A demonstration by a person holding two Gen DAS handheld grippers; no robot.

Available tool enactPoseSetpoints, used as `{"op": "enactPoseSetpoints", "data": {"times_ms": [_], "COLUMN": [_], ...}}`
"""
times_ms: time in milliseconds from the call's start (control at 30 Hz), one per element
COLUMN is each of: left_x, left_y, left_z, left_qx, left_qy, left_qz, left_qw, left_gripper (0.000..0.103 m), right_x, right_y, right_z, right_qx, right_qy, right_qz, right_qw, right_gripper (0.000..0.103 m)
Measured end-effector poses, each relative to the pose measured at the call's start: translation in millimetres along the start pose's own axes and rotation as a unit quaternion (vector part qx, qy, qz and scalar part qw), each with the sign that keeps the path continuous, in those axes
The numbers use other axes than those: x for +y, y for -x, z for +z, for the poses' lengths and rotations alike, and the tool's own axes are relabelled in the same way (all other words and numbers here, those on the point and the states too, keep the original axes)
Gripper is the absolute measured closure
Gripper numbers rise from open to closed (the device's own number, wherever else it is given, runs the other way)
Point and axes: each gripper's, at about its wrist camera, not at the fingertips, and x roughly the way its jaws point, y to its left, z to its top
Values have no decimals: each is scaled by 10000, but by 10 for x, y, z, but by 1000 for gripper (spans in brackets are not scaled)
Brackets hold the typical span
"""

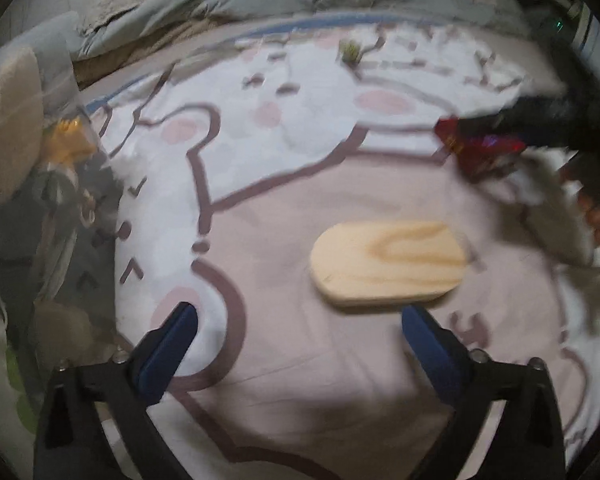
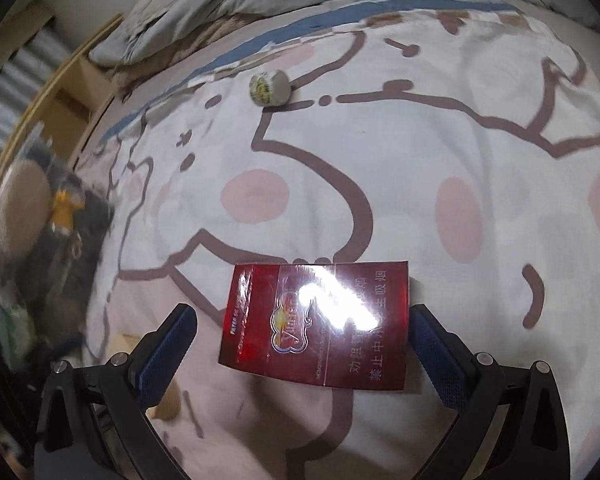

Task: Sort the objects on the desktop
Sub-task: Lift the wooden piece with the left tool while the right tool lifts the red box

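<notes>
1. The left gripper (image 1: 300, 316) stands wide open and empty, the oval wooden block (image 1: 388, 266) lying just beyond its tips on the patterned bedsheet (image 1: 260, 200).
2. The right gripper (image 2: 302, 316) is open around the red cigarette pack (image 2: 320, 320); whether its pads touch is unclear.
3. A small round container (image 2: 270, 87) lies far behind.

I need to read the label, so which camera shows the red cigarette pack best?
The right wrist view: the red cigarette pack fills the lower centre, face up between the right gripper fingers, its print legible despite glare. The left wrist view shows it only as a blurred red patch at the right.
</notes>
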Motion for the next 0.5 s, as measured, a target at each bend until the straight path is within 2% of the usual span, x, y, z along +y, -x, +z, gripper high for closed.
{"op": "enactPoseSetpoints", "data": {"times_ms": [67, 167, 367, 500], "left_x": [-60, -182, -372, -366], "left_y": [59, 43, -142, -274], "left_z": [37, 75, 144, 189], "left_qx": [-87, -87, -26, 44], "left_qy": [-1, 1, -177, -72], "left_qz": [-266, -475, -550, -602], "left_qw": [9996, 9988, 9983, 9981], "left_gripper": [0, 0, 0, 0], "right_x": [26, 81, 78, 114], "right_y": [-42, -101, -145, -175], "right_z": [-20, -60, -170, -206], "right_qx": [34, 84, -83, -56], "right_qy": [202, 552, 883, 1157], "right_qz": [-140, -390, -517, -645], "right_qw": [9997, 9977, 9947, 9912], "right_gripper": [0, 0, 0, 0]}}
